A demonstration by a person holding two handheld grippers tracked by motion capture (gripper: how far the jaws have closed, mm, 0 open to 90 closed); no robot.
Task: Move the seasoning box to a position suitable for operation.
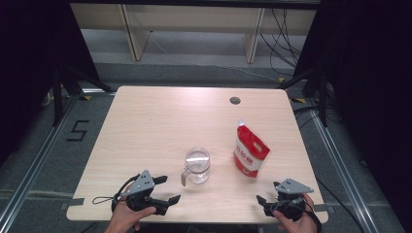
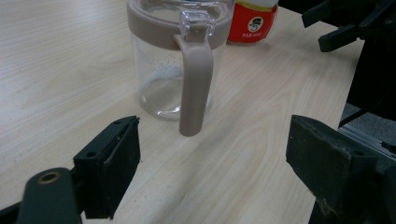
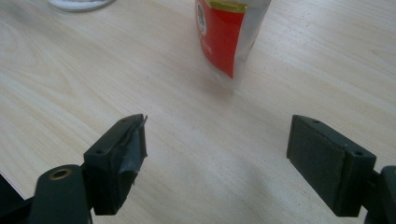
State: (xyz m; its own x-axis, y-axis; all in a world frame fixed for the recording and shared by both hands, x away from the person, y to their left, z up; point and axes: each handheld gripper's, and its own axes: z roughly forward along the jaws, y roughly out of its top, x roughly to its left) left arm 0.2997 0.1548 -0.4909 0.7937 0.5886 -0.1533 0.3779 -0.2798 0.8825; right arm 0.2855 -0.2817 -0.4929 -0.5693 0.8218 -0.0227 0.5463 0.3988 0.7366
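Observation:
A clear glass jar (image 1: pixel 197 165) with a taupe lid ring and handle (image 2: pixel 196 81) stands near the table's front middle, its handle turned toward the front. A red and white stand-up pouch (image 1: pixel 249 150) with a white spout stands upright to its right. My left gripper (image 1: pixel 167 189) rests at the front left edge, open, with nothing between its jaws; in the left gripper view the jar (image 2: pixel 175 60) stands a short way ahead of them. My right gripper (image 1: pixel 267 200) sits at the front right edge, also open and holding nothing; the pouch (image 3: pixel 226 32) stands ahead of it.
The light wooden table (image 1: pixel 160 121) has a round cable hole (image 1: pixel 235 100) near its far edge. Dark curtains hang on both sides, and cables lie on the floor beyond the table. The other gripper (image 2: pixel 355 28) appears at the upper right of the left gripper view.

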